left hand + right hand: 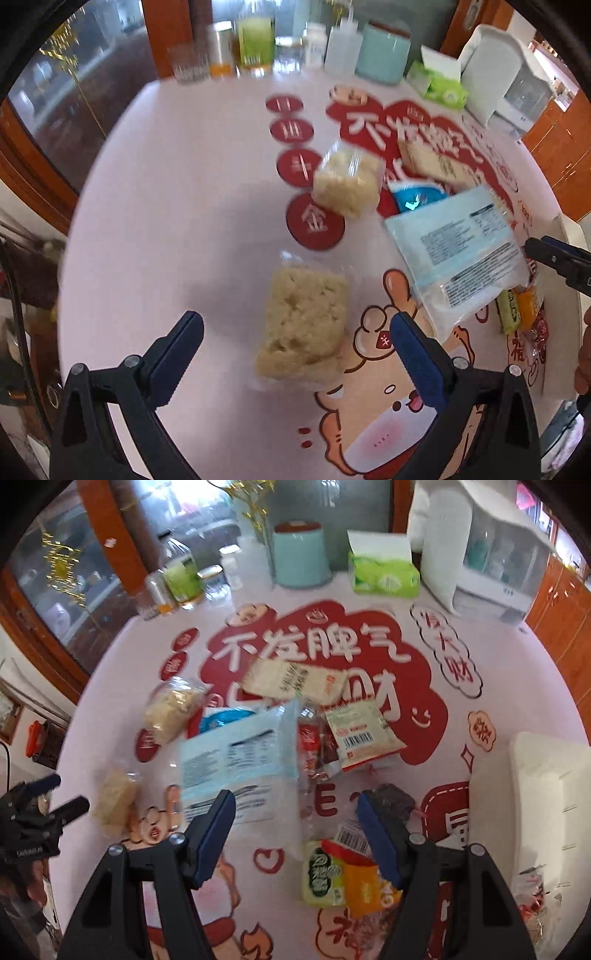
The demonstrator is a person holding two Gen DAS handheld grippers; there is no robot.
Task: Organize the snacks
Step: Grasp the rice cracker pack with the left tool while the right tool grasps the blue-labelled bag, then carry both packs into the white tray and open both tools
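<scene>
bare tablecloth [166,184] open at left, snack pile [295,731] crowding centre, white box [546,797] blocking right

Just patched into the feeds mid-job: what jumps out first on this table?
A jumble of snack packets at mid-table, topped by a big pale blue bag, lies on a loud red-and-pink cartoon tablecloth. A puffed rice cake sits apart between the open left gripper's fingers; a white bin waits right.

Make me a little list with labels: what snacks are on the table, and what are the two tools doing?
table: pink cloth with red cartoon prints
nearest left tool: clear-wrapped puffed rice cake, not gripped
left tool: open
right tool: open, above green snack pack and orange snack pack
middle: big pale blue packet
right edge: white box
</scene>
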